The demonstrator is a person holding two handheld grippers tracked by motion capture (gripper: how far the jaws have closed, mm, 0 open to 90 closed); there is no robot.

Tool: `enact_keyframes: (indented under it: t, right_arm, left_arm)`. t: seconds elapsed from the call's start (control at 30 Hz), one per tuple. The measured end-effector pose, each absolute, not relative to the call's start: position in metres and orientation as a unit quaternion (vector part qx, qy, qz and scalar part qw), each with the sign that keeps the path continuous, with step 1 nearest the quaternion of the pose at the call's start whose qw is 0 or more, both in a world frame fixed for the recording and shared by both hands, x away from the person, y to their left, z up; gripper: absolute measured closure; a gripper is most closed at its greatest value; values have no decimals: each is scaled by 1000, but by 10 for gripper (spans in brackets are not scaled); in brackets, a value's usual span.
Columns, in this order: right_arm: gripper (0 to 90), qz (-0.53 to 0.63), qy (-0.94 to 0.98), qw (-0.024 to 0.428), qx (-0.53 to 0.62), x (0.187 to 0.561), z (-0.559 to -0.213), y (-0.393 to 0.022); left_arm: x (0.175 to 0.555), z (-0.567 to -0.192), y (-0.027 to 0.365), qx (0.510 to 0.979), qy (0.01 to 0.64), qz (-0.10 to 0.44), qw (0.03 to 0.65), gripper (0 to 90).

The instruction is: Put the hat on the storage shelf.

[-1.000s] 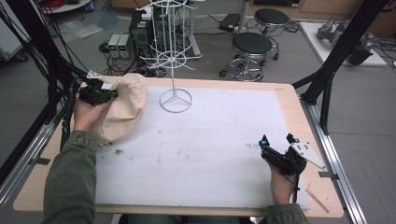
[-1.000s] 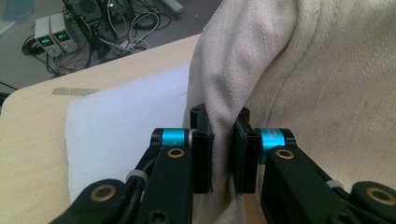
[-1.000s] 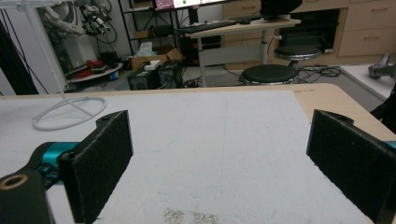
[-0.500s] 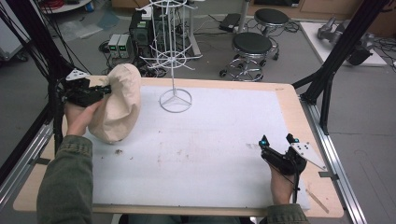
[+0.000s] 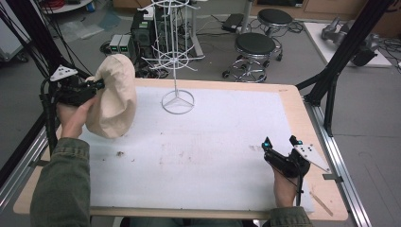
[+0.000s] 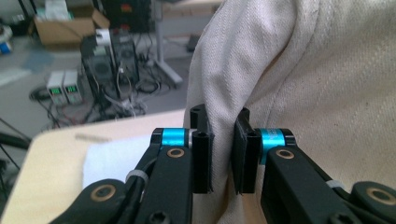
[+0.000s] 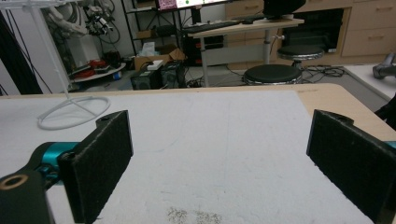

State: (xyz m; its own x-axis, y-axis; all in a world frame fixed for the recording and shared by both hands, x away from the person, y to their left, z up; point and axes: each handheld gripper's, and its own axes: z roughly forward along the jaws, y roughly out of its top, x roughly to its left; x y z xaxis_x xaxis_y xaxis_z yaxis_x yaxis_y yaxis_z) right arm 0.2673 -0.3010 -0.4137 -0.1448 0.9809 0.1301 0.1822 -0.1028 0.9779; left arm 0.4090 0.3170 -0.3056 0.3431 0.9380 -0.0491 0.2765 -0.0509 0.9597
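Observation:
A cream cloth hat [image 5: 113, 97] hangs above the table's far left corner, lifted off the white mat [image 5: 213, 142]. My left gripper [image 5: 100, 85] is shut on the hat's edge; in the left gripper view the black pads [image 6: 201, 154] pinch a fold of the hat [image 6: 317, 84]. A white wire rack [image 5: 176, 52] with a ring base [image 5: 178, 102] stands at the far middle of the table, to the hat's right. My right gripper [image 5: 279, 144] rests near the front right corner, open, its pads [image 7: 100, 163] wide apart over bare mat with nothing between them.
Two black stools [image 5: 255, 45] and power supplies [image 5: 120, 45] stand on the floor beyond the table. Black frame posts [image 5: 340, 56] rise at the table's right and left sides. The rack's ring base [image 7: 72, 112] lies ahead to the left in the right gripper view.
My left gripper has lifted the hat up off the mat and carried it a little toward the rack. The right gripper has stayed still.

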Motion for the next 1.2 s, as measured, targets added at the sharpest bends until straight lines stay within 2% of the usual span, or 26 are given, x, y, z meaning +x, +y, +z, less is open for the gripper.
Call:
enact_keyframes:
  t: [0.37,0.77,1.2]
  right_arm:
    - [61,521,549,384,529,267,-414,-301]
    - [61,520,551,384,529,267,-414,-301]
    - [61,520,550,383,530,268,-414,-301]
  left_arm:
    - [396,-257,306,617,408,355,572,799]
    - [389,-231,305,586,358,355,634,799]
    - [389,-210,308,546,339,343,685,798]
